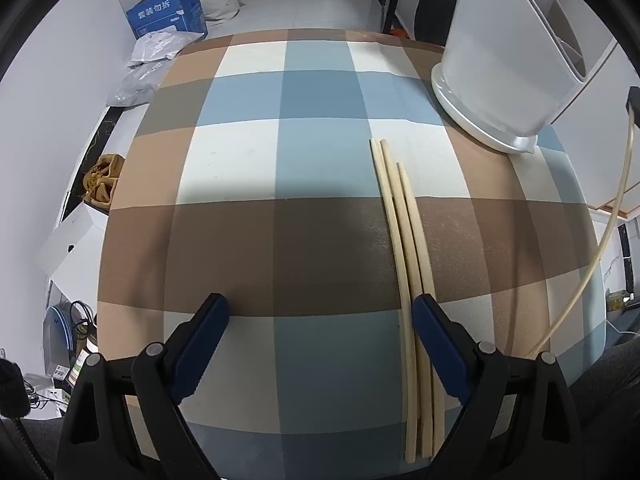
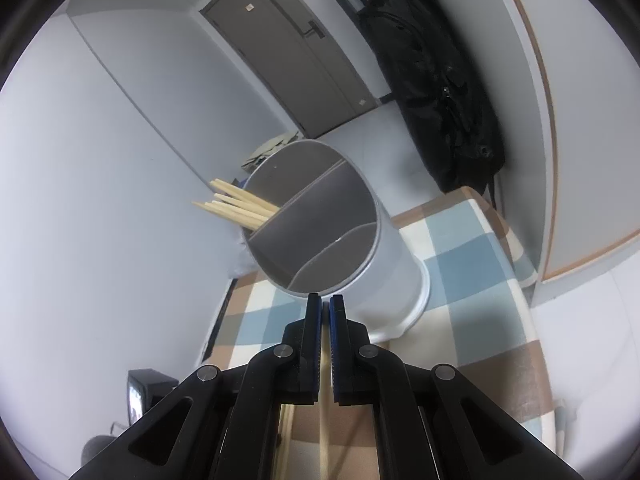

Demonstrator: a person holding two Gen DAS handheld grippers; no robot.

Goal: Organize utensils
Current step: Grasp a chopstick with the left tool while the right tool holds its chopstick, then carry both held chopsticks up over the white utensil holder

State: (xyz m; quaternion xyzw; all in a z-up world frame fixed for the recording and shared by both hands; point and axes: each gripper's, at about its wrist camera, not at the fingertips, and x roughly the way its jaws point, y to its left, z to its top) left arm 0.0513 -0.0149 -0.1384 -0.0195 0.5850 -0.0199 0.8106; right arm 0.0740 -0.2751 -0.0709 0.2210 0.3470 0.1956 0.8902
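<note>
Three pale wooden chopsticks (image 1: 404, 248) lie side by side on the checked tablecloth (image 1: 280, 160). My left gripper (image 1: 320, 302) hovers open over the cloth, its right finger (image 1: 436, 336) over the chopsticks and nothing gripped. At the back right stands a white divided utensil holder (image 1: 492, 72). In the right wrist view this holder (image 2: 384, 264) has several chopsticks (image 2: 236, 206) in its far compartment. My right gripper (image 2: 325, 300) is shut on one chopstick (image 2: 325, 432), just in front of the holder's rim. That chopstick (image 1: 612, 220) hangs down at the right edge of the left wrist view.
Beyond the table's far left edge are a blue cardboard box (image 1: 168, 12) and plastic bags (image 1: 156, 48). A white box (image 1: 68, 244) sits left of the table. A black bag (image 2: 432, 80) hangs by a grey door (image 2: 288, 52).
</note>
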